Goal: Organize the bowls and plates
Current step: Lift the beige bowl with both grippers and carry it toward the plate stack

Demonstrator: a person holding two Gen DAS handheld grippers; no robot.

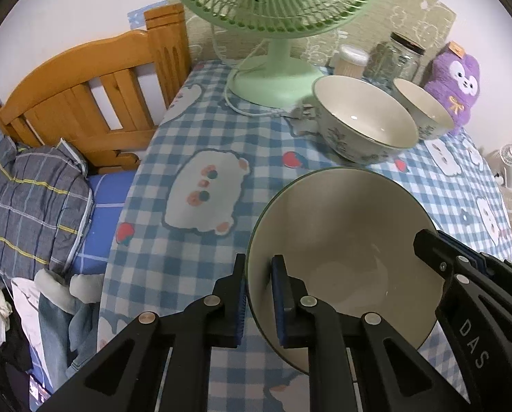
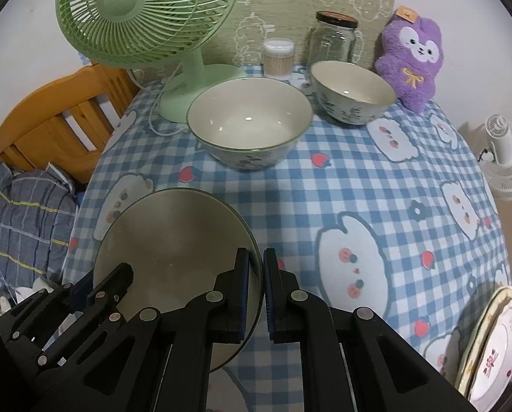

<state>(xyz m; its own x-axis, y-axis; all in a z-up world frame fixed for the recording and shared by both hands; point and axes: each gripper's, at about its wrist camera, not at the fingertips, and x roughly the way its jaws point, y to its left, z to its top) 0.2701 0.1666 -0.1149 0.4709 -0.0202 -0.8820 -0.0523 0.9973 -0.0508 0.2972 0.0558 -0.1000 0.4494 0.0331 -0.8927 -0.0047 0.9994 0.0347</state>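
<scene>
A large cream bowl with a green rim [image 1: 341, 240] [image 2: 173, 240] is held between both grippers above the checked tablecloth. My left gripper [image 1: 258, 295] is shut on its left rim, one finger inside, one outside. My right gripper [image 2: 256, 292] is shut on its right rim; it also shows in the left wrist view [image 1: 462, 274]. A floral bowl of like size [image 2: 249, 123] [image 1: 362, 116] sits behind, upright. A smaller floral bowl [image 2: 353, 91] [image 1: 424, 110] sits to its right. Floral plates [image 2: 492, 343] lie at the table's near right edge.
A green desk fan [image 2: 146, 17] stands at the back left with its cord on the cloth. A cotton-swab tub [image 2: 278, 56], a glass jar [image 2: 334, 37] and a purple plush [image 2: 413, 58] line the back. A wooden bed frame [image 1: 91, 89] and bedding are left of the table [image 2: 376, 189].
</scene>
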